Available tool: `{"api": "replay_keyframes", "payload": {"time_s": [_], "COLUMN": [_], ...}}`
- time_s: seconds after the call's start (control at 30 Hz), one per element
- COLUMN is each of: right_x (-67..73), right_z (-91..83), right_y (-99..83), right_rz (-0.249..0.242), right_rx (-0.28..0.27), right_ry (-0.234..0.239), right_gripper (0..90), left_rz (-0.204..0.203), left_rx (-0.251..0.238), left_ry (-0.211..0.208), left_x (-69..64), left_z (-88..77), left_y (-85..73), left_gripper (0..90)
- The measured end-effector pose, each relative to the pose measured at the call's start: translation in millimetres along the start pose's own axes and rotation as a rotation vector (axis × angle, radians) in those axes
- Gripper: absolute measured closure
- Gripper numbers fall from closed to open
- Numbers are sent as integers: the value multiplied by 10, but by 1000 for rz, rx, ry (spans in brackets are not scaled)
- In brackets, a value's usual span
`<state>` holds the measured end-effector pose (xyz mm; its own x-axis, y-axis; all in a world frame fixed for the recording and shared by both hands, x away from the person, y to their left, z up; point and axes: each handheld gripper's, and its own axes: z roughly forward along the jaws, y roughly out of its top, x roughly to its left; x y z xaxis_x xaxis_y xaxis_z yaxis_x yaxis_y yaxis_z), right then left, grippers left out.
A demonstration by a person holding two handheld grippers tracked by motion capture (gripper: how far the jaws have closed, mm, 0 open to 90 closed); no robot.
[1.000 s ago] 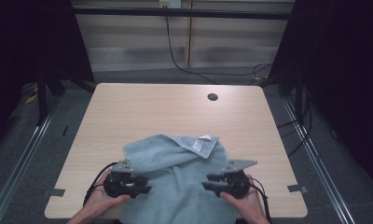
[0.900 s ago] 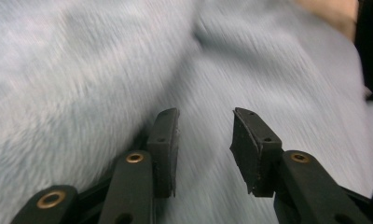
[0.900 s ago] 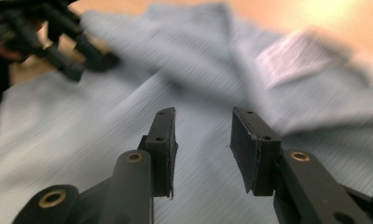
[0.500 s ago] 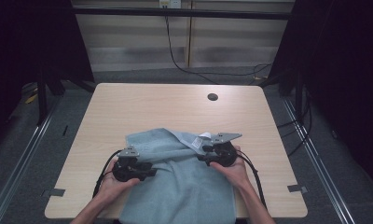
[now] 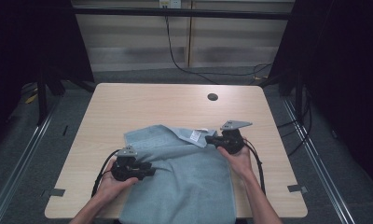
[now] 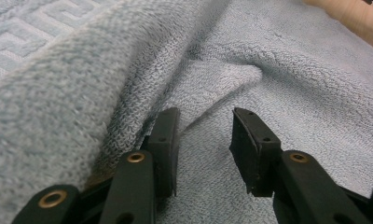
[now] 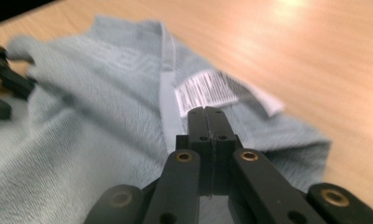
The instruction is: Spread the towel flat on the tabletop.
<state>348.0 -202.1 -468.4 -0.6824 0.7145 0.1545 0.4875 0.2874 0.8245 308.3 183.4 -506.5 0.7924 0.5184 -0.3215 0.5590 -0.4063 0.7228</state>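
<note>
Towel corner right at the shut right claw.
Pale blue terry towel (image 5: 184,177) lies rumpled near the front edge; right gripper (image 7: 208,114), jaws just closed together, sits over its labelled corner, nearer than the half-open left gripper (image 6: 205,140).

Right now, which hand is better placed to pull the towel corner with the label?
Right. The right gripper sits at the label on the towel, fingers shut. The left gripper is at the opposite edge.

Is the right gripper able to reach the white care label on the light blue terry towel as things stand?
Probably yes. The right gripper, its jaws shut together, sits just short of the white care label, which lies exposed on top of the light blue terry towel; nothing lies between them.
</note>
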Motion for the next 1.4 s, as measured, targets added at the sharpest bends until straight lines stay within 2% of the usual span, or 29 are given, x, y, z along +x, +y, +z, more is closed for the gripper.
{"api": "replay_keyframes", "payload": {"time_s": [0.03,0.07,0.1,0.17,0.27,0.3,0.43,0.5,0.53,0.57,0.63,0.73,0.8,0.87,0.97,1.03,1.13,1.2,1.27,1.33,1.4], "right_x": [-12,-7,6,30,12,10,-9,-20,-14,6,46,57,24,-31,-110,-214,-371,-439,-490,-569,-645], "right_z": [3,28,69,157,284,326,471,482,477,468,445,360,277,180,82,23,-55,-71,-68,-95,-103], "right_y": [15,13,-2,-30,-38,-42,-114,-166,-179,-181,-170,-151,-111,-22,114,204,333,400,445,460,461], "right_rz": [-10,-5,-11,-24,-5,-5,-16,-3,-12,-28,-45,-34,-6,11,3,27,64,73,73,110,128], "right_rx": [6,18,36,67,67,65,123,115,114,120,142,116,83,48,36,12,-28,-30,-33,-59,-42], "right_ry": [12,25,30,31,34,42,36,36,32,25,20,37,63,80,48,21,14,6,-26,-24,-59], "right_gripper": [861,738,653,545,499,502,517,571,599,683,788,817,819,822,831,832,826,824,820,863,866], "left_rz": [-1,-2,-1,1,3,3,4,3,3,3,5,8,6,1,-1,3,25,32,37,37,28], "left_rx": [-2,-2,-2,-2,-2,-4,-2,-6,-7,-3,-3,-4,-4,-5,-4,-4,4,2,3,4,2], "left_ry": [0,-1,-1,-5,-3,-2,-3,-4,-4,-3,1,4,3,4,3,5,14,16,19,15,8], "left_x": [3,3,4,12,11,6,11,11,13,15,21,28,32,30,32,24,2,-13,-23,-25,-29], "left_z": [0,0,-1,-2,-3,-1,-7,-11,-14,-21,-29,-36,-37,-36,-39,-40,-52,-56,-69,-85,-107], "left_y": [-1,-2,-3,-4,-5,-5,-9,-15,-17,-19,-22,-25,-25,-25,-26,-28,-38,-49,-62,-76,-99], "left_gripper": [616,616,615,616,616,615,615,615,615,615,615,615,615,615,613,612,609,608,607,607,607]}}
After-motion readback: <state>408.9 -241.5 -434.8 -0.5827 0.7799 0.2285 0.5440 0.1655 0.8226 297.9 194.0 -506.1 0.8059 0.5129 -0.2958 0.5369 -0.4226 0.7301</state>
